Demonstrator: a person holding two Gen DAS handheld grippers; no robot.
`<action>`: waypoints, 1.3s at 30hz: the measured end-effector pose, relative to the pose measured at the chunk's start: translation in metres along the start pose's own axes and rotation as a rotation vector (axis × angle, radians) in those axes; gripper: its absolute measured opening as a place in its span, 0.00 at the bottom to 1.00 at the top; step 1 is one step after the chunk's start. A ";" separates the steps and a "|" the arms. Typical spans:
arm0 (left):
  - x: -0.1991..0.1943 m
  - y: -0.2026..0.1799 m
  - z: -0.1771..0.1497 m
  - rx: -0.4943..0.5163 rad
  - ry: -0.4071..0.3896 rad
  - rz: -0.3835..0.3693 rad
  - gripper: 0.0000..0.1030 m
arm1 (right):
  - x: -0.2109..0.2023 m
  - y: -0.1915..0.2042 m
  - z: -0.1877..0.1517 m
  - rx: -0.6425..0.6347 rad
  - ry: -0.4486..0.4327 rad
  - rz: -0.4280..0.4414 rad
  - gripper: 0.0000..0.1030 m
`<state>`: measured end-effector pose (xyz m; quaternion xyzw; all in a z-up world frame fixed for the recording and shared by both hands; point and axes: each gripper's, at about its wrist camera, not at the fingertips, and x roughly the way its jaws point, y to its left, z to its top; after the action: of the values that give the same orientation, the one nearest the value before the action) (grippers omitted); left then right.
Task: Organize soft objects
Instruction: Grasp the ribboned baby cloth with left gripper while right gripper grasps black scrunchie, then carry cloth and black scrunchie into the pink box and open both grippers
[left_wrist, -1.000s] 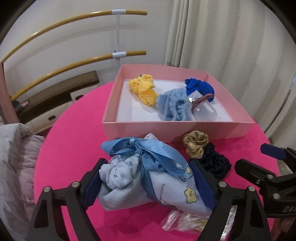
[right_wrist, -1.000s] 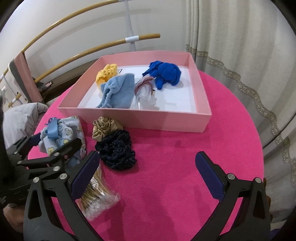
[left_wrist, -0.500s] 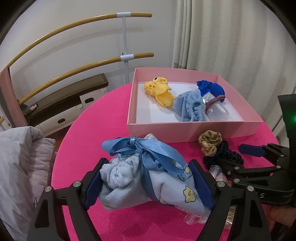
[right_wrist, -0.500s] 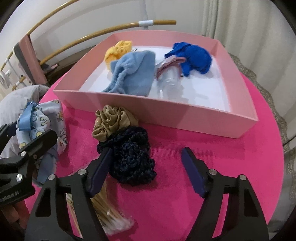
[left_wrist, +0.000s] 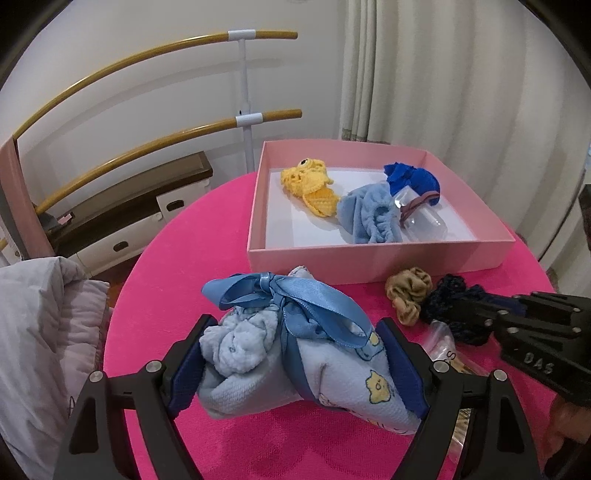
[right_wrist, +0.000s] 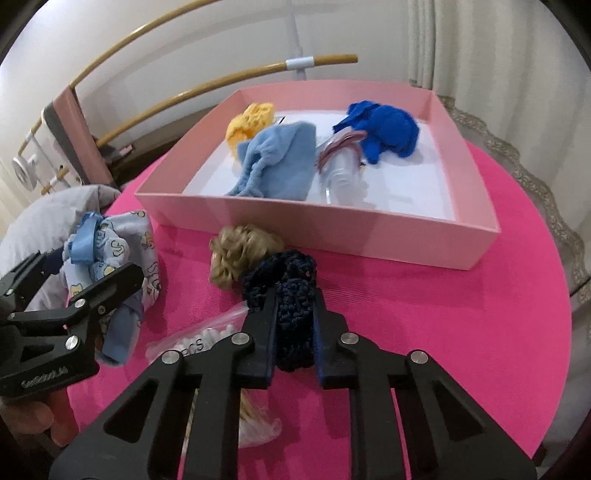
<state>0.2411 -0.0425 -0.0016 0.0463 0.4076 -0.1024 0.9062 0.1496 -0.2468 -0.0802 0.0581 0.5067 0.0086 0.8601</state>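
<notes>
The right gripper (right_wrist: 293, 325) is clenching the navy scrunchie (right_wrist: 291, 291), its jaws pressing the knit from both sides, with a tan scrunchie (right_wrist: 236, 254) lying just past the tips to the left and a bag of cotton swabs (right_wrist: 207, 339) poking out under the left jaw. The left gripper (left_wrist: 295, 362) is grasping a pale blue bundle (left_wrist: 295, 369) tied with a satin ribbon (left_wrist: 284, 299), its jaws standing wide against the cloth on either side. Judging from this, both hands are in the pick-up step, each with a soft thing in hold and neither visibly lifted off the cloth yet. The next move is probably calling for a lift high enough to clear the near wall of the pink box (right_wrist: 332, 229) beyond the jaws, then a release onto a bare patch of its white floor, beside the blue pouch (right_wrist: 277, 162), the yellow knit toy (right_wrist: 247, 122), the royal blue cloth (right_wrist: 384, 129) and a clear bottle (right_wrist: 340, 166) already lying there. Everything is sitting on a round table under a bright pink cloth (right_wrist: 424, 332). Farther off, curved wooden rails (left_wrist: 166, 51) are running along a white wall, a cream curtain (left_wrist: 424, 66) is hanging to the right, and grey bedding (left_wrist: 40, 325) is bunching at the left edge.
</notes>
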 end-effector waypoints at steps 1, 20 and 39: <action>-0.001 -0.001 0.000 0.000 -0.002 -0.001 0.81 | -0.002 -0.002 0.000 0.001 -0.003 -0.001 0.14; -0.035 -0.007 0.006 0.020 -0.050 -0.014 0.81 | -0.054 0.002 0.013 0.006 -0.116 0.000 0.13; -0.025 -0.012 0.144 0.040 -0.165 -0.052 0.81 | -0.065 -0.025 0.138 -0.013 -0.210 -0.065 0.13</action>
<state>0.3277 -0.0744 0.1129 0.0454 0.3305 -0.1373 0.9327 0.2374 -0.2886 0.0400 0.0367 0.4153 -0.0222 0.9087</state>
